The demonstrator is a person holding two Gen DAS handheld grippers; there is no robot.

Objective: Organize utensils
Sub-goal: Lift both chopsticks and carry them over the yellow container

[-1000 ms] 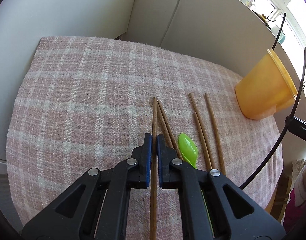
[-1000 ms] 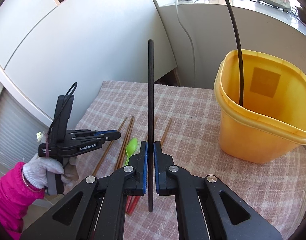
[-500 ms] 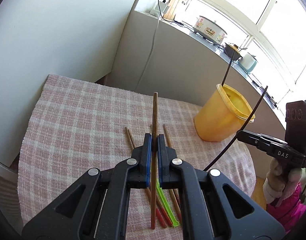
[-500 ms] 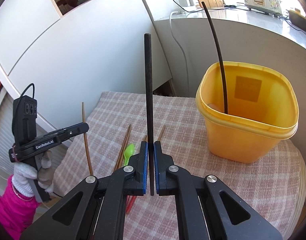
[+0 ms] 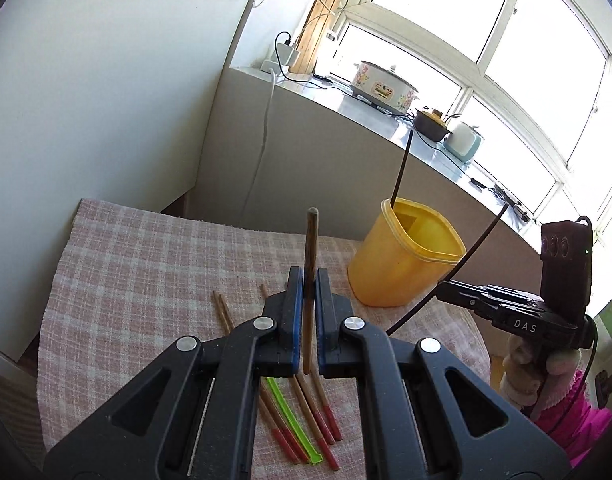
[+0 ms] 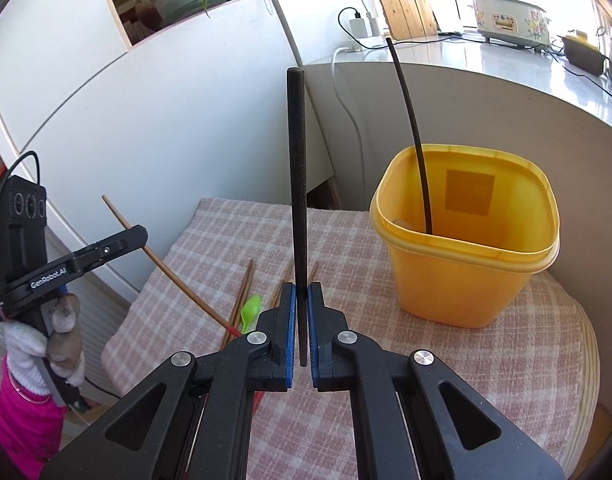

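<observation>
1. Left wrist view: the left gripper [image 5: 308, 292] pinches a wooden chopstick [image 5: 310, 240] left of the yellow tub [image 5: 401, 264]; the right gripper [image 5: 445, 289] reads "DAS".
2. Right wrist view: the right gripper [image 6: 300, 300] pinches a black chopstick [image 6: 297, 168] left of the yellow tub [image 6: 465, 264]; the left gripper [image 6: 140, 235] reads "GenRobot.AI".

Open cloth [image 5: 138, 264] left bare on the near-left side, yellow tub [image 6: 465, 264] blocking the far right, its mouth partly taken by a black stick [image 6: 409, 128], loose chopsticks [image 5: 306, 412] strewn centrally, wall [image 5: 106, 92] closing the left.

Both grippers are black with blue-lined jaws and silver screws; the left gripper [image 6: 144, 236], at frame left, reads "GenRobot.AI", above a pink sleeve [image 6: 22, 416] and white glove [image 6: 24, 346].
</observation>
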